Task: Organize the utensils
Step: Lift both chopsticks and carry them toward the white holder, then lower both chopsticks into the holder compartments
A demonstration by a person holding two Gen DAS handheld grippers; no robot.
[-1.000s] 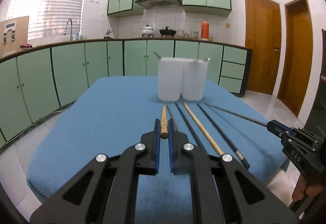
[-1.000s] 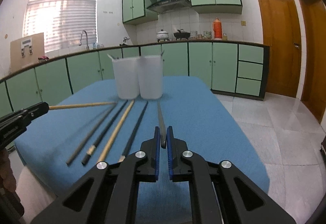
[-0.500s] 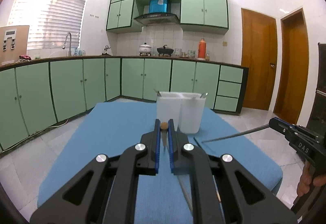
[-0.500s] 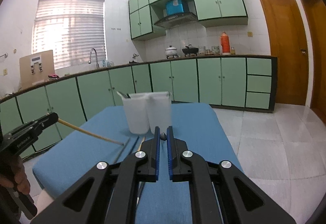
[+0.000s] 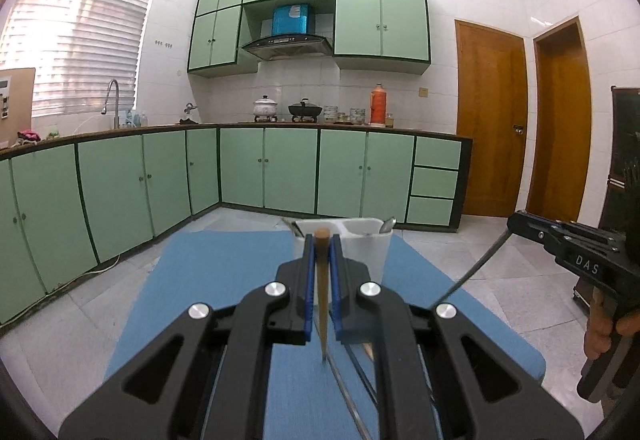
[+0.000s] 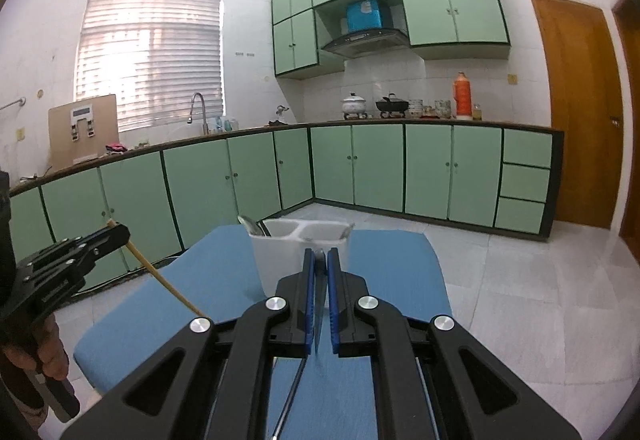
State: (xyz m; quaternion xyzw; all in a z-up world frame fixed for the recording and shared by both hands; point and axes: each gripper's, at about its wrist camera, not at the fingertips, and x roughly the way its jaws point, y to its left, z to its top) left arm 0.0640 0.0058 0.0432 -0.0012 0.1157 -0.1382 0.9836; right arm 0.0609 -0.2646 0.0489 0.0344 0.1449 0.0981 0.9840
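Observation:
My left gripper [image 5: 322, 244] is shut on the thick end of a wooden chopstick [image 5: 322, 304], which hangs down toward the blue cloth. My right gripper [image 6: 319, 259] is shut on a dark chopstick [image 6: 319, 312] that also hangs down. Both are held in the air in front of a white two-compartment holder [image 5: 378, 260] [image 6: 276, 264]; a spoon [image 6: 250, 226] stands in one compartment. In each wrist view the other gripper [image 5: 520, 226] [image 6: 116, 236] shows at the side with its chopstick slanting down. Other chopsticks [image 5: 352, 400] lie on the cloth under the grippers.
The blue-clothed table [image 5: 200, 300] stands in a kitchen with green cabinets [image 5: 280, 171] along the far walls and tiled floor around it. A person's hand [image 5: 608, 328] grips the right tool's handle. Two wooden doors [image 5: 492, 119] are at the right.
Both grippers have risen, lifting their chopsticks off the cloth. The chopsticks, first lying forward toward the holder, now hang down from the jaws. The holder sits lower in both views.

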